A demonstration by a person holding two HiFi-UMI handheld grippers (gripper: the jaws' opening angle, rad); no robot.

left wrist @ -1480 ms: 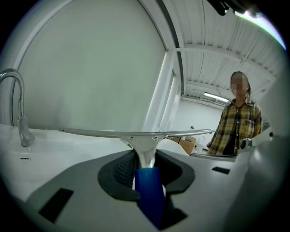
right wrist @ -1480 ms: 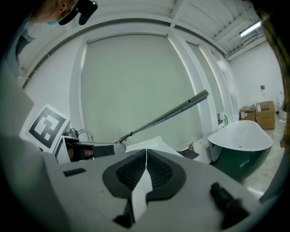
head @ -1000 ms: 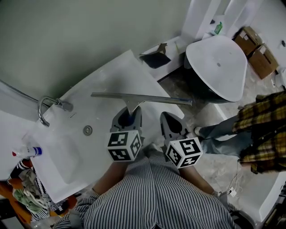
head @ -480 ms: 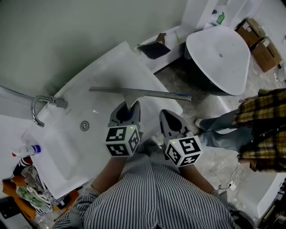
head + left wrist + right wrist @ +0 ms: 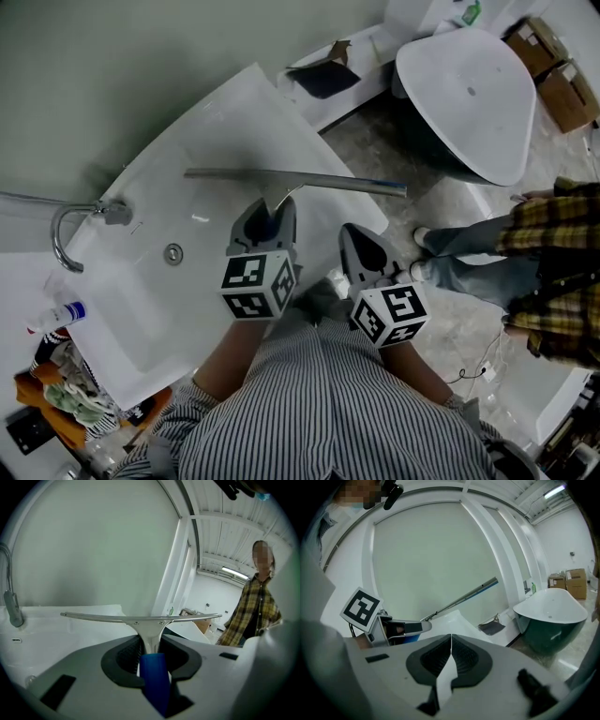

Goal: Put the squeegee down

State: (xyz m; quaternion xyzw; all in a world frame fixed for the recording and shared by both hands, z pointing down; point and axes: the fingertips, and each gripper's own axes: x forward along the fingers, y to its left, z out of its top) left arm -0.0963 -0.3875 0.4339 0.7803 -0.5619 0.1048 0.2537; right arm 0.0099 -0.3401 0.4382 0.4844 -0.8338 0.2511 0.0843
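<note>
The squeegee (image 5: 300,179) has a long metal blade bar, a metal neck and a blue handle (image 5: 154,677). My left gripper (image 5: 272,214) is shut on that neck and handle and holds the bar level over the white sink (image 5: 206,131), near its right end. In the left gripper view the bar (image 5: 140,618) stretches across in front of the jaws of the left gripper (image 5: 150,645). My right gripper (image 5: 362,240) hangs just right of it with nothing in it. Its jaws meet edge to edge in the right gripper view (image 5: 451,641), where the bar (image 5: 464,597) slants up to the right.
A curved faucet (image 5: 70,225) stands at the sink's left end, with a spray bottle (image 5: 58,317) and rags beyond. A white-topped bathtub (image 5: 469,94) and cardboard boxes (image 5: 553,66) lie to the right. A person in a plaid shirt (image 5: 553,272) stands on the floor at right.
Both grippers have sunk a little toward the sink, the left one carrying the squeegee. The grip has not changed. The right gripper stays shut.
</note>
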